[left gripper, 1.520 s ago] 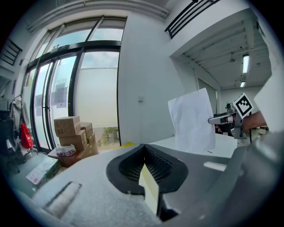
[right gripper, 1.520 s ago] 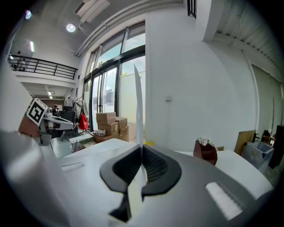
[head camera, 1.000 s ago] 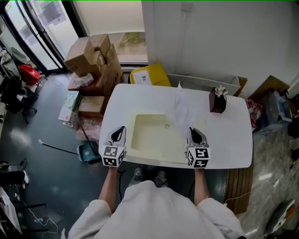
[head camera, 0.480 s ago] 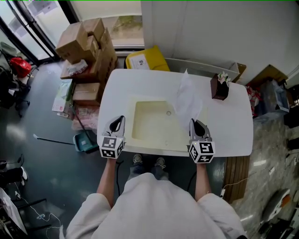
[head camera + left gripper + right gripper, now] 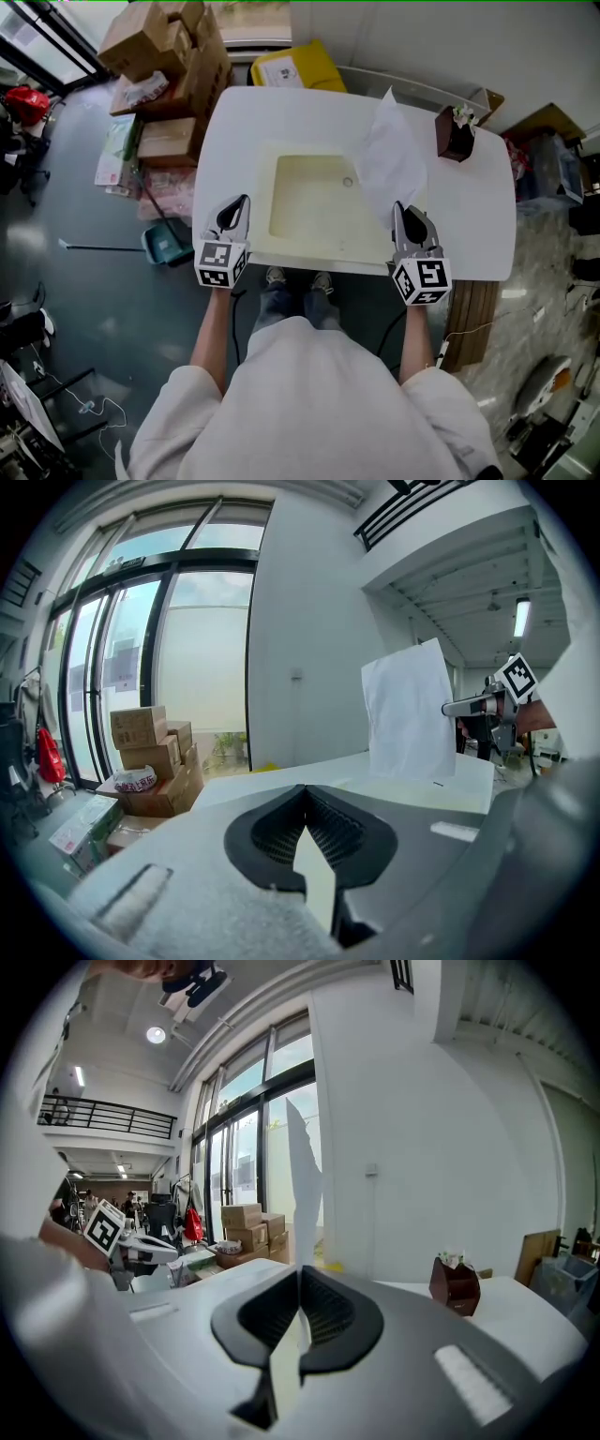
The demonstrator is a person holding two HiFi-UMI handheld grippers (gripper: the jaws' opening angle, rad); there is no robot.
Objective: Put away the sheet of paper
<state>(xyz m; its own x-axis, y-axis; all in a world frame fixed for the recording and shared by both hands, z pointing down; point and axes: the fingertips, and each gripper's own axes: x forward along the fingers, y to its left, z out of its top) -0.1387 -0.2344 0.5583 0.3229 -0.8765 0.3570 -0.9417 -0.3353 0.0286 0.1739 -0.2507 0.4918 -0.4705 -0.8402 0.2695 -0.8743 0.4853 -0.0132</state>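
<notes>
The white sheet of paper (image 5: 389,155) stands up on edge over the right side of the white table (image 5: 253,112). My right gripper (image 5: 410,211) is shut on its near edge. In the right gripper view the sheet (image 5: 302,1204) rises edge-on straight out of the closed right gripper (image 5: 300,1274). The left gripper view shows the sheet (image 5: 408,714) broadside, with the right gripper (image 5: 473,705) at its side. My left gripper (image 5: 236,208) hovers at the table's near left corner, apart from the paper. Its jaws meet at the tips (image 5: 305,794) with nothing held.
A cream mat (image 5: 314,202) lies in the table's middle. A small brown holder (image 5: 457,134) stands at the far right corner. Cardboard boxes (image 5: 178,56), a yellow box (image 5: 286,66) and a dustpan (image 5: 169,246) sit on the floor at the left.
The right gripper has shifted sideways with the paper, which now stands more upright. The left gripper has sunk a little at the near left corner. The head view has tilted.
</notes>
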